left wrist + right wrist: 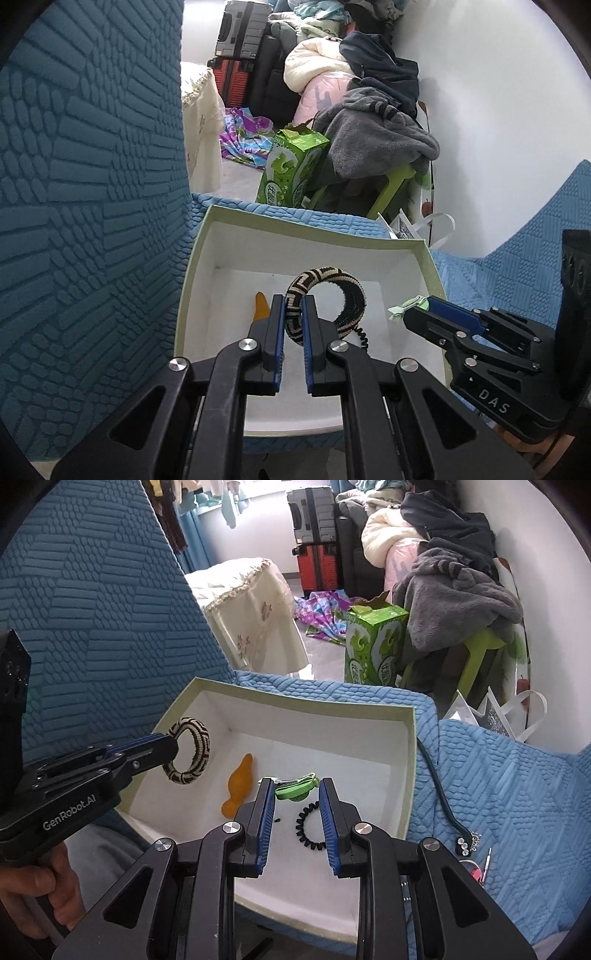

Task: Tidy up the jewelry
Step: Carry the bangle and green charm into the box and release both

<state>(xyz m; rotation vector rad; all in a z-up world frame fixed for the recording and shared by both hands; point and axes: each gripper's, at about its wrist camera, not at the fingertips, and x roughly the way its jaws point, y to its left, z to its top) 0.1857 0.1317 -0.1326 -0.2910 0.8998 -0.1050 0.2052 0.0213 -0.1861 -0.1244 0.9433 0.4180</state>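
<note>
A white open box (402, 254) (406, 746) sits on a blue quilted cover. My left gripper (294, 306) (173, 744) is shut on a black-and-cream woven bangle (347, 291) (197, 738) and holds it above the box's left side. My right gripper (295, 788) (410, 312) hovers over the box with its jaws wide; a green hair clip (295, 792) (406, 306) hangs between the fingertips, touching the left one. Inside the box lie an orange piece (240, 781) (261, 306) and a black coiled hair tie (308, 827).
A black cord with rhinestones (463, 842) and a pink item (474, 871) lie on the cover right of the box. The sofa back (92, 184) rises on the left. Beyond are a green carton (373, 646), a stool with clothes, and suitcases.
</note>
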